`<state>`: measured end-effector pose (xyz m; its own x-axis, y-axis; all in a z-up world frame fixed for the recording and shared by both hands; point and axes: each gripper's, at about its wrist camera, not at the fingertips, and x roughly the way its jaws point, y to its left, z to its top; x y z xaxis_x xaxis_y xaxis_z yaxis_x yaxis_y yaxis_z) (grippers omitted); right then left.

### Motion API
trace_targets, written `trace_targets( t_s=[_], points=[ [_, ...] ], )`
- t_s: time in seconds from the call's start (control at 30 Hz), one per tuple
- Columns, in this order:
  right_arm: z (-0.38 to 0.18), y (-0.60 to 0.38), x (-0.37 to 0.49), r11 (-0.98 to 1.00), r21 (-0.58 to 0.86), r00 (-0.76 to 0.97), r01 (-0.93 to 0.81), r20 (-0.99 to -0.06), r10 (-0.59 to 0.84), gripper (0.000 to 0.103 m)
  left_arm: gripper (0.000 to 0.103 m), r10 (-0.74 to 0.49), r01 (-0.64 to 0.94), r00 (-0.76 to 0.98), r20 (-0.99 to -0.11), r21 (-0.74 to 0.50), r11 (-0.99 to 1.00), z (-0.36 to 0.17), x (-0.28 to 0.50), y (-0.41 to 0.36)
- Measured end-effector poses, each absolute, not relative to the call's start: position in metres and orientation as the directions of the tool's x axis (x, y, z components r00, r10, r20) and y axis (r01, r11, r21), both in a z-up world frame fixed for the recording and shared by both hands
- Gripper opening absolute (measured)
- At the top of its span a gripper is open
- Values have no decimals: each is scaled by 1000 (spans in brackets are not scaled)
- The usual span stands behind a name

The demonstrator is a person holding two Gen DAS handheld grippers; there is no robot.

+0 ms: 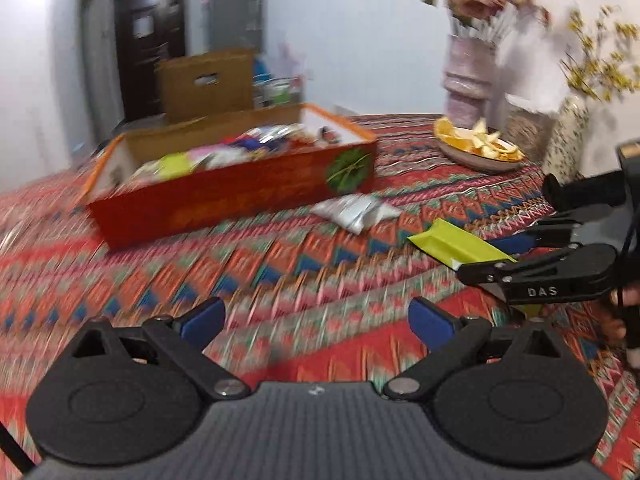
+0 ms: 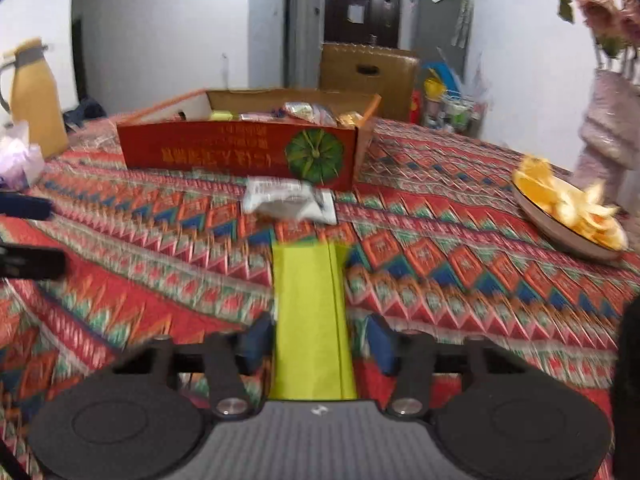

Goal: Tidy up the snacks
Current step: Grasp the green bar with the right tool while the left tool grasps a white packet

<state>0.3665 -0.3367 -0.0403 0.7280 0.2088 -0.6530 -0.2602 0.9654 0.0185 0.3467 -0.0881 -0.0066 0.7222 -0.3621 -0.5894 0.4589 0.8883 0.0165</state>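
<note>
Left wrist view: the left tongs [image 1: 317, 322] stand wide apart with nothing between their blue pads, above the patterned cloth of the counter [image 1: 280, 280]. Ahead and to the left sits the red cardboard box [image 1: 224, 196], open at the top and filled with mixed snack packets, with a round green emblem on its near side. Just beside its right corner a silver-white packet [image 1: 356, 210] lies on the cloth. Farther right, the right tongs [image 1: 508, 250] enter from the edge, gripping one end of a lime-green packet [image 1: 456, 246]; the black body carries the letters "DAS". Behind, a plate of orange peels [image 1: 476, 144] sits near a pink vase [image 1: 468, 80] with flowers.

Right wrist view: the right tongs [image 2: 316, 346] are partly closed, the lime-green packet [image 2: 310, 312] between the blue pads; the left pad touches it, the right side is too blurred to judge. The packet points toward the silver-white packet [image 2: 290, 200], which lies just in front of the red box [image 2: 236, 152]. Yellow characters are printed upside down on the box face, too blurred to read. The peel plate [image 2: 568, 216] is at right, a yellow jug [image 2: 34, 96] at far left.
</note>
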Motion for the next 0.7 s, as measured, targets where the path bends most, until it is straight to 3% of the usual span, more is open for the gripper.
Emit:
trace_targets(
  t_s=[0.17, 0.27, 0.6, 0.7],
  points=[
    [-48, -358, 398, 979, 51, 758, -196, -625, 185, 37, 98, -405, 542, 688, -603, 56, 838, -17, 411, -130],
    [-52, -367, 397, 979, 79, 772, -188, -605, 197, 36, 89, -403, 575, 666, -628, 88, 813, -27, 443, -155],
    [-50, -370, 392, 982, 79, 778, -172, -601, 185, 37, 80, -447, 627, 589, -673, 33, 778, -49, 492, -181],
    [-50, -369, 390, 982, 71, 777, -175, -602, 182, 37, 46, -484, 645, 581, -655, 8, 764, -48, 483, -180]
  ],
)
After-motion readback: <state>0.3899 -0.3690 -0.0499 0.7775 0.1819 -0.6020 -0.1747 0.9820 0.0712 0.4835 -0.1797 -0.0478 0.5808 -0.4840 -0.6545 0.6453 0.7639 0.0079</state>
